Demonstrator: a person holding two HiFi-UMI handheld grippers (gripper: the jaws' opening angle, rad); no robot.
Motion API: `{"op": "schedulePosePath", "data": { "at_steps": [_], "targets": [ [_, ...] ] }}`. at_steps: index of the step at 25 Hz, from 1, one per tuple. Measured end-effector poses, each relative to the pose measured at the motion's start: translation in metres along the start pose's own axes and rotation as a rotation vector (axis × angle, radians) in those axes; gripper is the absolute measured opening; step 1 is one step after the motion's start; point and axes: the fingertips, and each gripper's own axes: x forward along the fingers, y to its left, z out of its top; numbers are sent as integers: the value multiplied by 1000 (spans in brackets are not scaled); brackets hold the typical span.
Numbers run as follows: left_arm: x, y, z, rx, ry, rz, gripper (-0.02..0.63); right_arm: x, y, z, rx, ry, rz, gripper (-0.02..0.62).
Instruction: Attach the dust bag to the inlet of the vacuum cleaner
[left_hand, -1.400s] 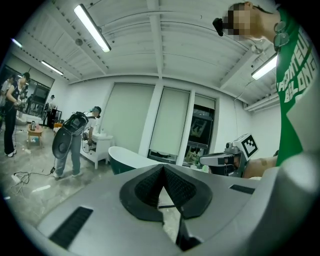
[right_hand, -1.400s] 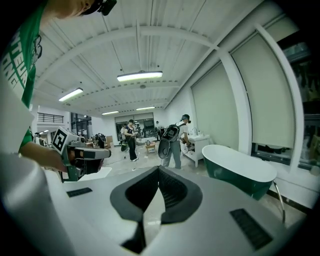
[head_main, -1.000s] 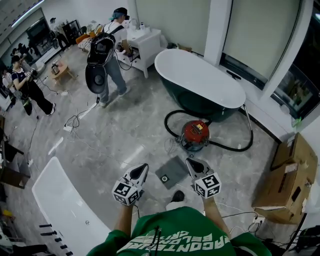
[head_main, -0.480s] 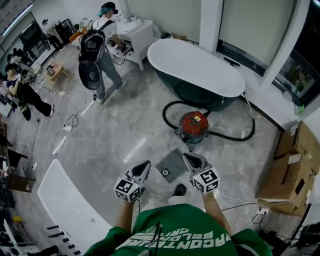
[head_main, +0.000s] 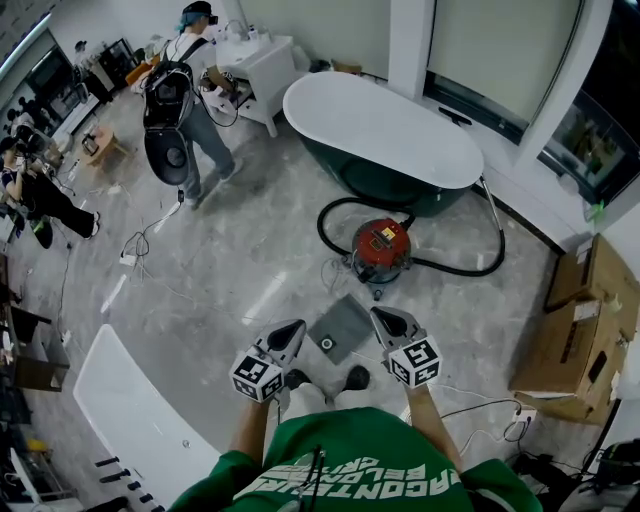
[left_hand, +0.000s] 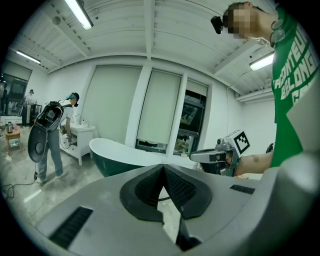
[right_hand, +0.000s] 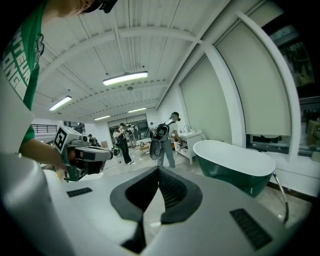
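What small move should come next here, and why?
Probably lower the right gripper toward the flat grey dust bag, opening the gripper on the way. The bag lies untouched on the floor near the round red vacuum cleaner, and the left gripper and right gripper are both shut and empty.

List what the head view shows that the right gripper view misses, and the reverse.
Only the head view: the red vacuum cleaner, the grey dust bag lying flat on the floor in front of it, and the cardboard box. Only the right gripper view: the ceiling lights, and the right gripper seen close, jaws together on nothing. Both: the bathtub, the left gripper and the person with the backpack.
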Motion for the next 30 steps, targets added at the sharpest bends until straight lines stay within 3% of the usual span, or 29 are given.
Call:
{"op": "schedulePosePath", "data": {
  "at_steps": [16, 30],
  "targets": [
    [-26, 67, -13, -38, -20, 67, 3, 57, 22, -10, -41, 97, 50, 9],
    [-11, 117, 3, -47, -17, -66, 3, 116, 38, 11, -79, 129, 46, 9]
  ]
}}
